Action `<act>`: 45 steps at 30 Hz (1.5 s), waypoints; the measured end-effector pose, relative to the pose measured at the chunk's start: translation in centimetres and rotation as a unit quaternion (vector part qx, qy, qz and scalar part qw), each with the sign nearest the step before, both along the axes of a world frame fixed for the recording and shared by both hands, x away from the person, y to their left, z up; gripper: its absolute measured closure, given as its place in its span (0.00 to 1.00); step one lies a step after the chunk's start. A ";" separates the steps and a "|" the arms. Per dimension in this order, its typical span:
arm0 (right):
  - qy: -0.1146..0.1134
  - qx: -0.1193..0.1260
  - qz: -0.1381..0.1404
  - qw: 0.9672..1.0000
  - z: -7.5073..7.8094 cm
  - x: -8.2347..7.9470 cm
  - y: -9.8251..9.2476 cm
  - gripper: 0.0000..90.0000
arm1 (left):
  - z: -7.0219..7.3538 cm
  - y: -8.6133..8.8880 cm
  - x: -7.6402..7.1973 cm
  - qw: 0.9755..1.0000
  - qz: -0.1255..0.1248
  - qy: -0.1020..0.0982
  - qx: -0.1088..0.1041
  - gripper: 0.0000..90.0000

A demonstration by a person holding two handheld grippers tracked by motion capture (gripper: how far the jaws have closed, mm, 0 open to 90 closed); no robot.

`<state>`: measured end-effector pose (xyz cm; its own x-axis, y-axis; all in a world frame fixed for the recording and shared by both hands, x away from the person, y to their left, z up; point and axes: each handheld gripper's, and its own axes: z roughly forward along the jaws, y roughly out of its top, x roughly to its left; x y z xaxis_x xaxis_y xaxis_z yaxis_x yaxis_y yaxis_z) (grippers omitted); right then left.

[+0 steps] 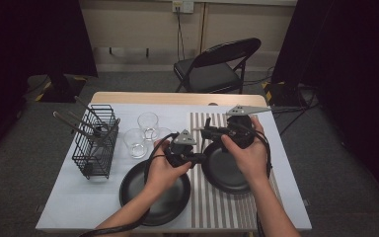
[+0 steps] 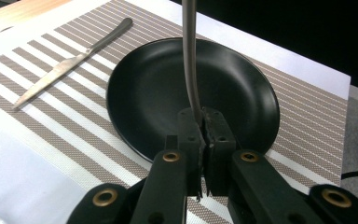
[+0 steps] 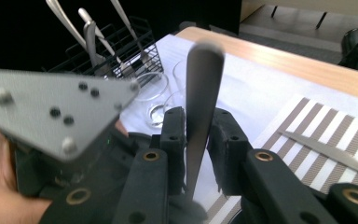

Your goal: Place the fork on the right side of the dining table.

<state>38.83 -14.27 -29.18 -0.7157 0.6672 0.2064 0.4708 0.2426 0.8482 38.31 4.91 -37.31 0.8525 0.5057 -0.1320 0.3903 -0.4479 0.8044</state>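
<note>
- Left gripper (image 1: 201,157): we see it in the person's left hand (image 1: 164,170). In the left gripper view its jaws are clenched on the thin metal neck of a utensil (image 2: 189,60), which rises straight up out of the frame.
- Right gripper (image 1: 203,131): held in the right hand (image 1: 246,150), it points toward the left gripper. In the right gripper view the flat handle (image 3: 199,107) of the utensil stands between its jaws; these have just been opening, with a gap visible on the right-hand side, so they no longer press on it.
- Position of the utensil: we locate it between the two grippers, above the striped placemat (image 1: 212,207) and over the black plate (image 2: 168,88) lying on that mat.
- Second black plate (image 1: 168,202): on the white table cover, below the left hand.
- Knife (image 2: 70,63): flat on the placemat, beside the plate and apart from it.
- Wire basket (image 1: 97,140): at the table's left, holding more cutlery, with glasses (image 1: 141,133) just beside it.
</note>
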 end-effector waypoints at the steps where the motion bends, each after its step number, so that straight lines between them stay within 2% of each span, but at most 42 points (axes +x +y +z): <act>1: -0.002 0.003 -0.002 1.000 0.2 0.0 0.0 0.85 | 0.0 0.0 0.0 1.000 0.001 -0.002 0.004 0.97; 8: -0.011 0.008 -0.010 1.000 0.5 0.0 0.1 0.85 | -0.1 -0.1 -0.3 1.000 0.013 0.004 0.005 0.97; 16: -0.016 0.007 -0.015 1.000 0.8 -0.1 0.4 0.85 | -0.1 -0.1 -0.5 1.000 0.025 -0.005 0.012 0.97; 20: -0.014 0.007 -0.017 1.000 0.7 0.0 0.5 0.87 | -0.2 -0.1 -0.6 0.999 0.034 -0.007 0.023 0.97; 25: -0.013 0.009 -0.012 1.000 0.5 0.0 0.4 0.87 | -0.4 -0.2 -0.7 0.999 0.037 -0.001 0.007 0.95; 27: -0.017 0.006 -0.008 1.000 0.5 -0.1 0.4 0.87 | -0.3 -0.1 -0.7 0.999 0.035 0.001 -0.001 0.90; 29: -0.019 0.004 -0.008 1.000 0.6 -0.2 0.2 0.87 | 0.0 0.0 -0.7 1.000 0.031 0.006 0.001 0.82; 30: -0.020 0.007 -0.006 1.000 0.6 -0.2 0.1 0.88 | 0.0 0.1 -0.7 1.000 0.026 0.003 -0.006 0.77; 34: -0.027 0.007 -0.004 1.000 0.6 -0.3 -0.4 0.88 | 0.3 0.5 -1.0 1.000 0.023 -0.008 -0.008 0.60; 37: -0.029 0.010 -0.002 1.000 0.4 -0.3 -1.0 0.88 | 0.4 1.1 -1.1 1.000 0.021 0.000 -0.006 0.55; 39: -0.029 0.010 -0.001 1.000 0.4 -0.4 -1.4 0.88 | 0.4 1.4 -1.1 1.000 0.020 0.012 -0.007 0.47; 45: -0.035 0.012 0.008 0.999 0.2 -0.8 -2.4 0.88 | 0.7 2.4 -1.3 1.000 0.015 0.012 -0.004 0.32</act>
